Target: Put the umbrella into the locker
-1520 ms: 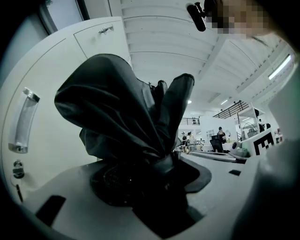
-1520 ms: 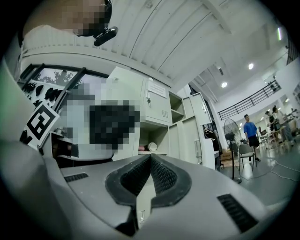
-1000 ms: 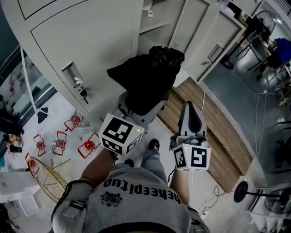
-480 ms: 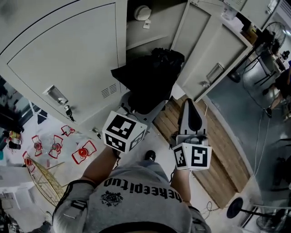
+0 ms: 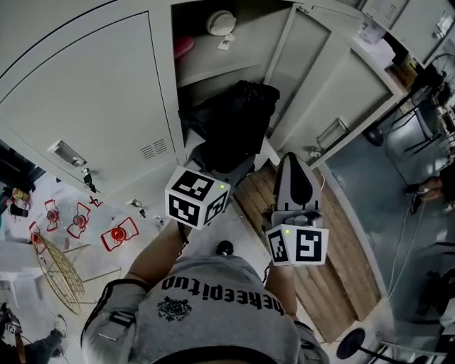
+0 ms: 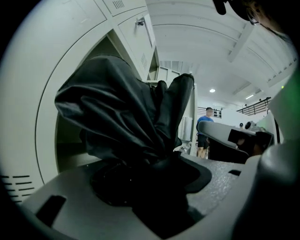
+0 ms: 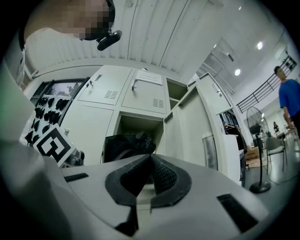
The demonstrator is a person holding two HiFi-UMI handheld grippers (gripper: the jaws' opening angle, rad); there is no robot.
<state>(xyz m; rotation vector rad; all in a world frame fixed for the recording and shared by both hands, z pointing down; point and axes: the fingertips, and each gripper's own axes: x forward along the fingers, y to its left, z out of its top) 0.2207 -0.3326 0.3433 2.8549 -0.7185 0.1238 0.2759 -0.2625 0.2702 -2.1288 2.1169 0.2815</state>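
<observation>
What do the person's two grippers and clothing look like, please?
Left gripper and right gripper are light grey plastic with black pads. Each carries a white cube with black square markers and a green light. The shirt is grey, short-sleeved, with black lettering.

Black umbrella (image 5: 234, 124), pale grey locker (image 5: 92, 92)

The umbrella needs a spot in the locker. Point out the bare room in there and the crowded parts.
Free: the compartment below the shelf, left of the open door, looks bare behind the umbrella. Crowded: the shelf above, bearing a white round object and a pink object.
</observation>
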